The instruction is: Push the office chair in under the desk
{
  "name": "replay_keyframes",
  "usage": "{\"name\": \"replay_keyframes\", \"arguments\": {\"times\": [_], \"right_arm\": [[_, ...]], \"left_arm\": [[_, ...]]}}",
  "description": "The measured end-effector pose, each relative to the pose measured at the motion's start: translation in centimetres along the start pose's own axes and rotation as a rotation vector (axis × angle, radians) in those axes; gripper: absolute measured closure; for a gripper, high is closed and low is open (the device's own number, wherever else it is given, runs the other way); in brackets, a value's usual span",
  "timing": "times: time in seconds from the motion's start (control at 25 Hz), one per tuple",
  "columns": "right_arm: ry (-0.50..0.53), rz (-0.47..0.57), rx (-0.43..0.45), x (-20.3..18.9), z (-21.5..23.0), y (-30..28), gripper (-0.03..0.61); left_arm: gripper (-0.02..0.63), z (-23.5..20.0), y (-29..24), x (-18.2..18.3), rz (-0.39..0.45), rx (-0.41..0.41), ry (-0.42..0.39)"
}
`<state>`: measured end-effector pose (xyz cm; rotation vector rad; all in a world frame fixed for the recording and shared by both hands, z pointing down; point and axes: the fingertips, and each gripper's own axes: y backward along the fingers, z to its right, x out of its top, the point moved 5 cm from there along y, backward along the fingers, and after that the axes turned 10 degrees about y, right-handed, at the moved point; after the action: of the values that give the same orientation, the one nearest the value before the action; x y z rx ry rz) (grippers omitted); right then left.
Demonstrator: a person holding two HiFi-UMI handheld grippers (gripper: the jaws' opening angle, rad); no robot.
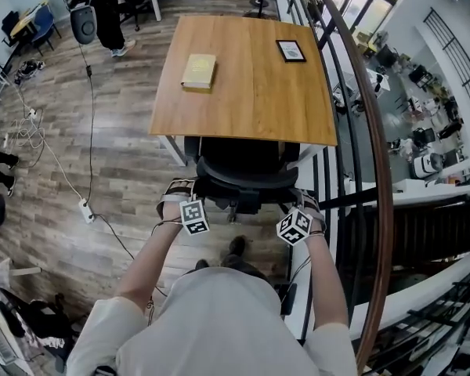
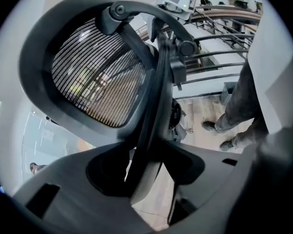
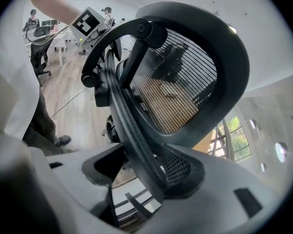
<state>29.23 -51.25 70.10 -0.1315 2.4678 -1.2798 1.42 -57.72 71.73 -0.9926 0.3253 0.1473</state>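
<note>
A black mesh office chair (image 1: 247, 171) stands at the near edge of the wooden desk (image 1: 251, 92), its seat partly beneath the top. My left gripper (image 1: 175, 191) is at the left side of the backrest and my right gripper (image 1: 306, 203) at the right side. In the left gripper view the backrest's dark frame (image 2: 151, 106) runs down between the jaws of the left gripper (image 2: 146, 182), which are closed on it. In the right gripper view the right gripper (image 3: 147, 182) likewise clamps the ribbed frame rim (image 3: 132, 135) beside the mesh (image 3: 176, 82).
A yellowish book (image 1: 199, 71) and a small framed picture (image 1: 291, 50) lie on the desk. A curved railing (image 1: 374, 147) runs close along the right. A cable with a power strip (image 1: 86, 209) crosses the wood floor at left. A person (image 1: 110, 14) stands far back left.
</note>
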Motion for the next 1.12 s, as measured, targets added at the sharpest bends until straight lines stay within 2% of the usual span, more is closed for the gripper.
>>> {"name": "replay_keyframes", "arguments": {"times": [0.28, 0.52, 0.92, 1.0, 1.12], "right_arm": [[0.034, 0.026, -0.009, -0.5, 3.6, -2.3, 0.345], [0.055, 0.043, -0.020, -1.1, 6.7, -4.0, 0.345], [0.070, 0.046, -0.024, -1.2, 10.5, -6.8, 0.345], [0.061, 0.037, -0.005, -1.0, 11.2, -7.1, 0.345], [0.057, 0.004, 0.041, -0.6, 11.9, -7.7, 0.345]], "left_arm": [[0.411, -2.6, -2.5, 1.3, -0.036, 0.019, 0.025], [0.410, -4.8, -4.3, 2.8, -0.049, -0.010, 0.044], [0.414, -7.8, -7.0, 3.9, -0.061, 0.030, 0.035], [0.411, -8.4, -7.2, 4.0, -0.065, 0.023, 0.059], [0.387, -9.1, -7.5, 4.1, -0.067, -0.043, 0.133]]}}
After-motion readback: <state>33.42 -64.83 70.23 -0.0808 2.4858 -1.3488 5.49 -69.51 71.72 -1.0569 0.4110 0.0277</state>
